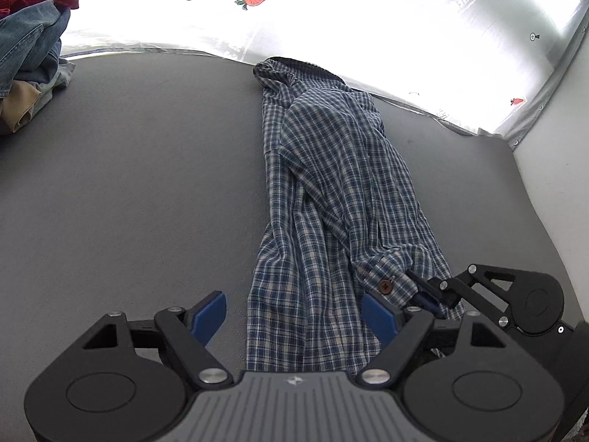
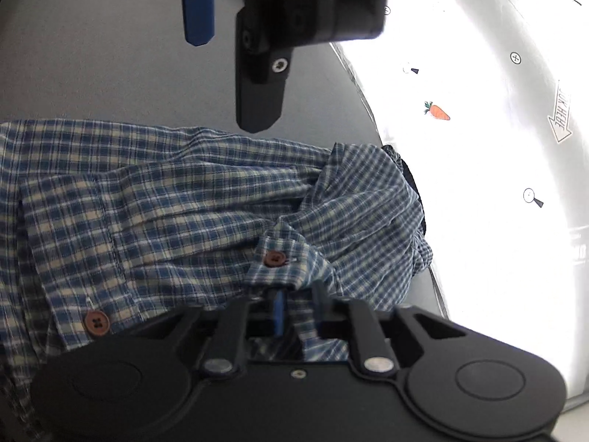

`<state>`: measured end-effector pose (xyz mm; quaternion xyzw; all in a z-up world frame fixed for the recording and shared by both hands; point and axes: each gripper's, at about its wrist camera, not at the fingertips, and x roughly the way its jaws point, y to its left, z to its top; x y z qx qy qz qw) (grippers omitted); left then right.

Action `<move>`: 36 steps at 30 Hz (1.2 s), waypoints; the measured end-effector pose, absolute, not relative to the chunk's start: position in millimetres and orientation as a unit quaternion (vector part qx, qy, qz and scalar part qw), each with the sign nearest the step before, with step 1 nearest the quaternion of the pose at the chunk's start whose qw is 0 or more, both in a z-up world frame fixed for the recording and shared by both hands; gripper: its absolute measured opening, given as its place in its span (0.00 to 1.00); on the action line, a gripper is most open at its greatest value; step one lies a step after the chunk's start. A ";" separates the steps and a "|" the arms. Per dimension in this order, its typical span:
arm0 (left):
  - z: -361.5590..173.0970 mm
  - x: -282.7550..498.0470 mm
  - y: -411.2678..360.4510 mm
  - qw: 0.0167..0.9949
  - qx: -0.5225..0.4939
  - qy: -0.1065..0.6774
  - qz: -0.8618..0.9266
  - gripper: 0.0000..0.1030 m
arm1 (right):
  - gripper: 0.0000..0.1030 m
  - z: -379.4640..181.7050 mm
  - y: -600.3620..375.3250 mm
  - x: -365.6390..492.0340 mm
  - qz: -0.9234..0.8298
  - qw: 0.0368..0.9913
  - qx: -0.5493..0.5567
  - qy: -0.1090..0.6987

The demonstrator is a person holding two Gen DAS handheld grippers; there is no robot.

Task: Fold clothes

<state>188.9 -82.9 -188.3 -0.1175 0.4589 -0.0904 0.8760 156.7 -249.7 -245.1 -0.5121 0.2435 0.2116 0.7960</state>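
A blue and cream plaid shirt lies in a long narrow strip on the grey table, running from the far edge toward me. My left gripper is open, its blue pads either side of the shirt's near end, above the cloth. My right gripper is shut on the buttoned sleeve cuff at the shirt's near right. In the right wrist view the cuff with its brown button is pinched between the closed fingers of the right gripper, and the left gripper hangs above the shirt.
A pile of other clothes, denim, red and tan, sits at the table's far left corner. A white sheet with carrot prints lies beyond the far edge. A white wall borders the right side.
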 end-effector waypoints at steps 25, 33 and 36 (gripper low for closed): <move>-199.5 210.4 -101.7 0.868 -0.094 0.477 -0.097 0.83 | 0.42 -168.1 -354.7 150.0 0.207 0.871 -0.116 0.429; -192.5 252.3 -97.0 0.882 -0.089 0.455 -0.083 0.81 | 0.43 -152.8 -400.4 204.9 0.137 0.902 0.023 0.409; -187.0 275.8 -93.4 0.892 -0.077 0.440 -0.073 0.66 | 0.37 -151.0 -404.1 233.0 0.116 0.913 0.024 0.389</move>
